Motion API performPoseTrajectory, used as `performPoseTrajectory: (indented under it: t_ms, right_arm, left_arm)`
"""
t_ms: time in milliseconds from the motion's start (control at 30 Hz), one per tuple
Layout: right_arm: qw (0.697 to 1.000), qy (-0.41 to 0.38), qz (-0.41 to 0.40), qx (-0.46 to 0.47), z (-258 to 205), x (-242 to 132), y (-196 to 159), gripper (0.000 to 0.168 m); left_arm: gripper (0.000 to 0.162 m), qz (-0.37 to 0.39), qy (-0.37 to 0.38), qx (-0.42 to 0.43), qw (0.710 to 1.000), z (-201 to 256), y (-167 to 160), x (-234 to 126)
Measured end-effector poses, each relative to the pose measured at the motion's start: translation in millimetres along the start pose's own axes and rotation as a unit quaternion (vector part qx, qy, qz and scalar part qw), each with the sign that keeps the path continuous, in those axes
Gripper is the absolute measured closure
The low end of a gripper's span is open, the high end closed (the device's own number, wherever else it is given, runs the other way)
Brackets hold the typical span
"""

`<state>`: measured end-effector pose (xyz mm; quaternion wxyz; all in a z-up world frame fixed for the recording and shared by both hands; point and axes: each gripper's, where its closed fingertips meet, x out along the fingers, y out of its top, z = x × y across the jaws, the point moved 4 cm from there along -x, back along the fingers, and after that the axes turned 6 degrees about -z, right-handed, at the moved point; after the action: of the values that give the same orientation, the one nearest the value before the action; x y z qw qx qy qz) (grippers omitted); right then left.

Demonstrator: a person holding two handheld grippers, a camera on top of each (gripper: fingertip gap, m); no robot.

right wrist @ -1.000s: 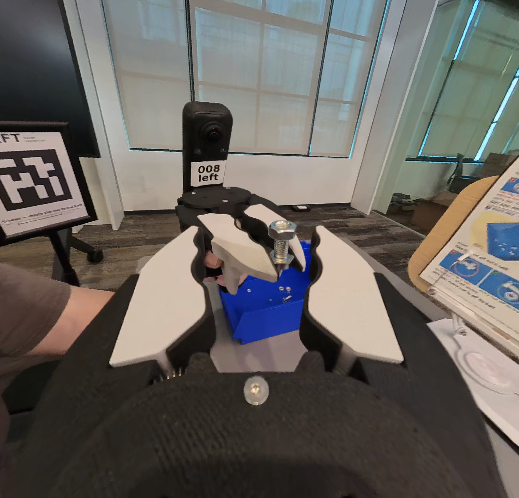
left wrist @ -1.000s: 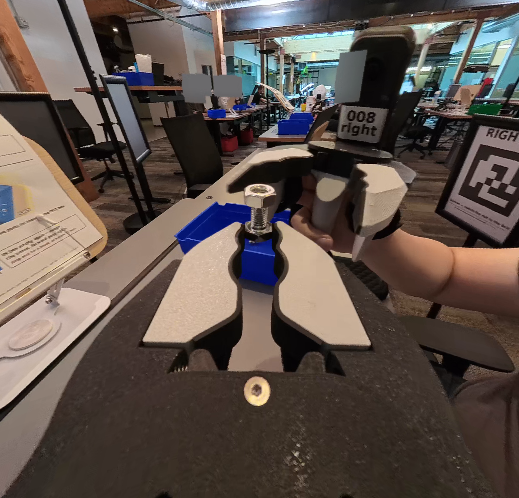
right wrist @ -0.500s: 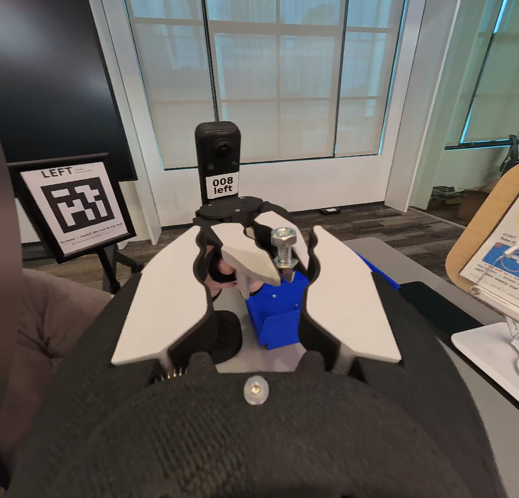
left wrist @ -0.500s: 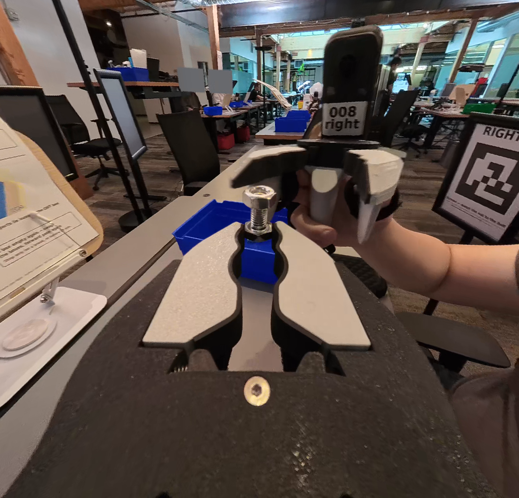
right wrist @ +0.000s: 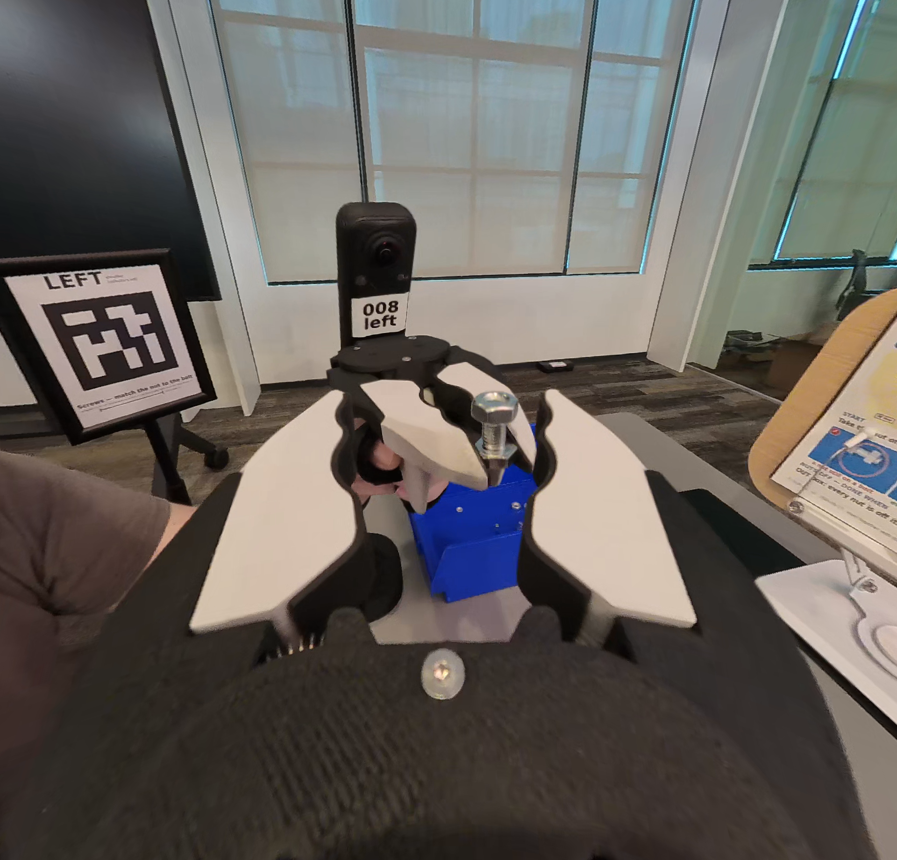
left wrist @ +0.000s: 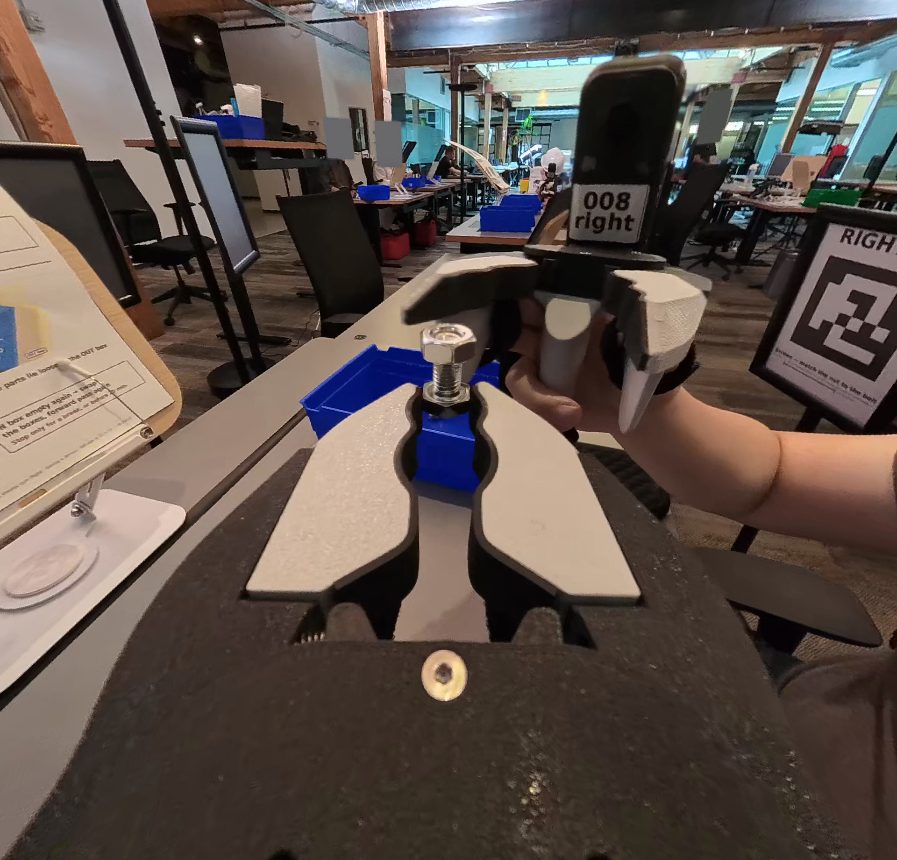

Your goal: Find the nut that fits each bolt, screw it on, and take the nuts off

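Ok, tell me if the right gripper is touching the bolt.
Apart. The right wrist view shows the right gripper open, with clear gaps between the bolt and both fingers.

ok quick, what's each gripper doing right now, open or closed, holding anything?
Left gripper: shut on the silver hex-head steel bolt, at the nut threaded on it.
Right gripper: open, holding nothing.

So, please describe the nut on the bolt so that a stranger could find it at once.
Find the blue bin on the grey table. Above it, the left gripper holds a silver bolt upright. The nut is the thin hexagonal ring low on its thread, far below the thicker head.
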<state>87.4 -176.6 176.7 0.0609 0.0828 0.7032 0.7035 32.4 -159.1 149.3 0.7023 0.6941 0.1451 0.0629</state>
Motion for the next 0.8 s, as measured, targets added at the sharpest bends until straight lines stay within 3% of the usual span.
performPoseTrajectory:
  t_ms: [167,300,433,667,733,800]
  right_arm:
    - [1.000,0.011,-0.018,0.003,-6,7,-4,0.087]
    - [1.000,0.012,-0.015,-0.006,-14,-4,-3,0.100]
    - [1.000,-0.016,-0.012,-0.014,-4,-2,-1,0.094]
    - [1.000,-0.002,-0.029,-0.001,-6,7,-8,0.087]
    - [1.000,-0.003,-0.026,-0.018,-11,-1,-7,0.101]
    - [0.999,-0.010,-0.025,-0.021,-12,-5,-6,0.100]
  left_arm:
    - [0.145,-0.005,0.011,-0.004,1.000,-3,-1,1]
    - [0.144,-0.003,0.032,-0.014,0.999,-14,-2,-5]
    - [0.145,-0.002,-0.005,-0.013,1.000,-2,-1,0]
    - [0.145,-0.007,0.007,-0.013,1.000,-5,-4,2]
    - [0.144,-0.002,0.025,-0.016,1.000,-12,-2,-2]
    - [0.144,-0.003,0.021,-0.017,1.000,-12,-2,-4]
